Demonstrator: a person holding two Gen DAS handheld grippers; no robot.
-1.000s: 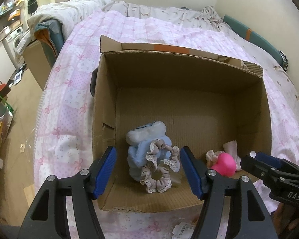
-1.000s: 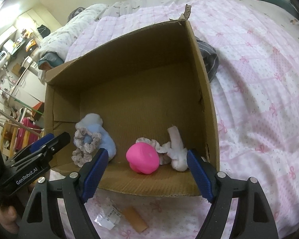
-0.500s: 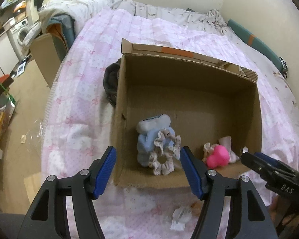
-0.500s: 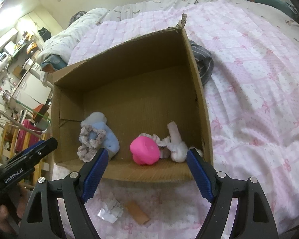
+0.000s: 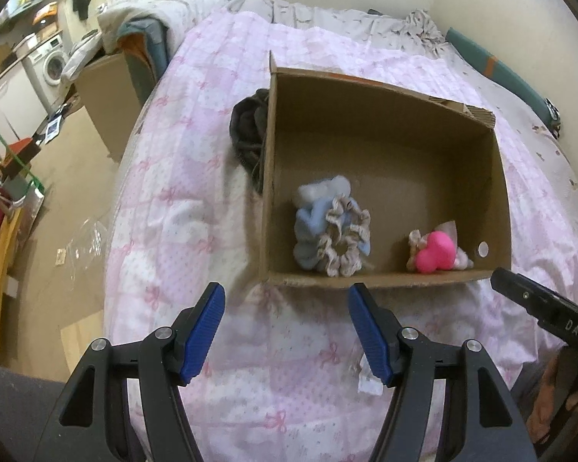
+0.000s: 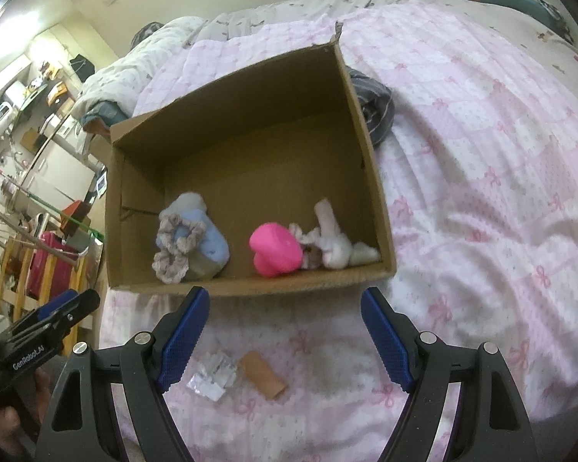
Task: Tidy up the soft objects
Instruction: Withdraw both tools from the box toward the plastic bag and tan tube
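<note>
In the corrugated cardboard box (image 5: 385,177), a frilly scrunchie (image 5: 345,240) tops fleece; both claws gape empty.

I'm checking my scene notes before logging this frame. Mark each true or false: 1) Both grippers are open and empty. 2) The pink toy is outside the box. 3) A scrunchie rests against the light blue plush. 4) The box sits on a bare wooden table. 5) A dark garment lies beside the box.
1) True: the left gripper and right gripper are both open, holding nothing.
2) False: the pink toy lies inside the cardboard box.
3) True: the scrunchie leans on the light blue plush.
4) False: the box sits on a pink quilt.
5) True: the dark garment lies against the box's outer wall.
</note>
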